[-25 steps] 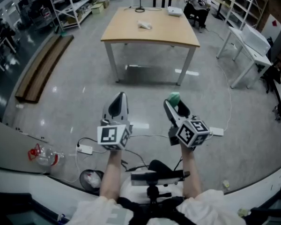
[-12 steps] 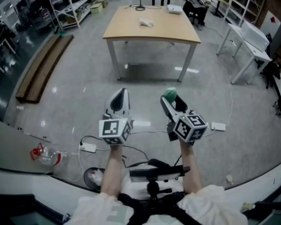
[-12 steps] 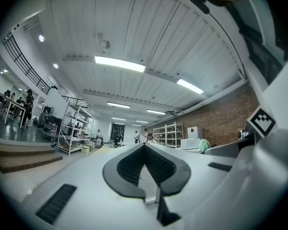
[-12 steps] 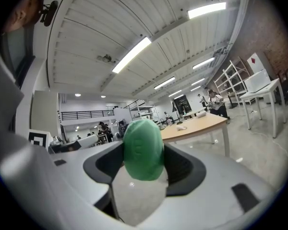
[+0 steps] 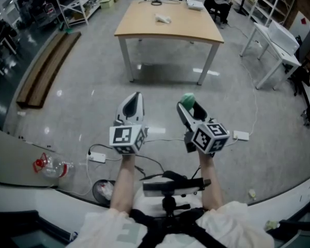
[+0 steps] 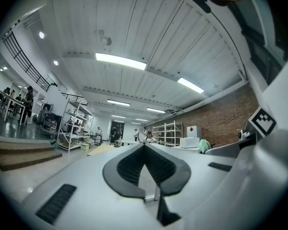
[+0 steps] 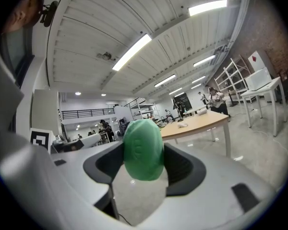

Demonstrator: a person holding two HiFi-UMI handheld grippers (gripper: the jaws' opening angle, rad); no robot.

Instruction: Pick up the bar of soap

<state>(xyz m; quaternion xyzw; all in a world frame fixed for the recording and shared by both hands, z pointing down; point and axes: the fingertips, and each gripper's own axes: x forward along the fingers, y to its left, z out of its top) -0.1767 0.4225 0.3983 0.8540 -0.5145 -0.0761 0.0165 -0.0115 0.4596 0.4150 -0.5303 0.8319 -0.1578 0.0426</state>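
The soap (image 7: 143, 150) is clamped at its middle in our right tool (image 5: 190, 106), in the air, well apart from the tabletop (image 5: 144, 30). We judge it light, hard and slick (a smooth oval), so we'd grip mid-body. Our left tool (image 6: 145, 147) is closed, empty.

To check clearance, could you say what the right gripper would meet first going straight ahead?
Probably the wooden table, beyond a stretch of floor; the right gripper, holding the green soap, points towards it, though depth is hard to judge.
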